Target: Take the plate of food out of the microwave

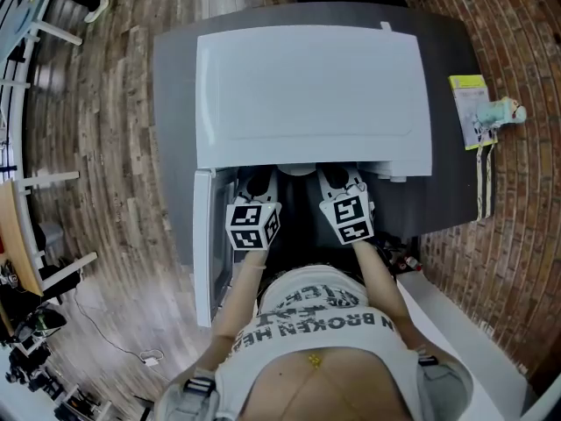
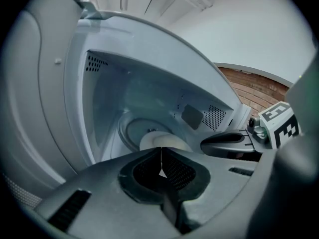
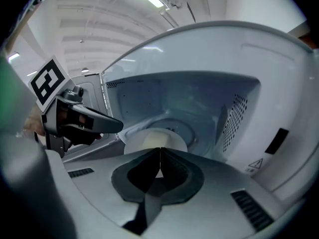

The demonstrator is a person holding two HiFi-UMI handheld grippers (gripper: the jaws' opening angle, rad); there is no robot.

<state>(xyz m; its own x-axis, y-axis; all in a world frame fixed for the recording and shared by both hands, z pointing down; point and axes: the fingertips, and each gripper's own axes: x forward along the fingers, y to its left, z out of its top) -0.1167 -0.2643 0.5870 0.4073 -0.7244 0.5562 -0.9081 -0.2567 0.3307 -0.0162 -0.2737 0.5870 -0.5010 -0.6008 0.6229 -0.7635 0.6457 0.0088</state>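
**Closed tool in front of the open microwave**

The left tool [image 2: 161, 156] has its jaws pressed together, with nothing between them. Behind it the microwave [image 2: 149, 78] stands open, its door [image 2: 35, 108] at the left. A white plate [image 2: 164, 141] lies on the glass turntable [image 2: 128, 131], at its near edge. The right tool [image 2: 209, 144] reaches in from the right.

Shirt [image 1: 326, 320]: "BROKEN" (upside down); microwave [image 3: 286, 83]: warning triangle [image 3: 255, 164].

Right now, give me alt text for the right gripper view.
The right gripper, jaws shut and empty, points into the open microwave at a pale plate on the glass turntable. The left gripper shows at left.
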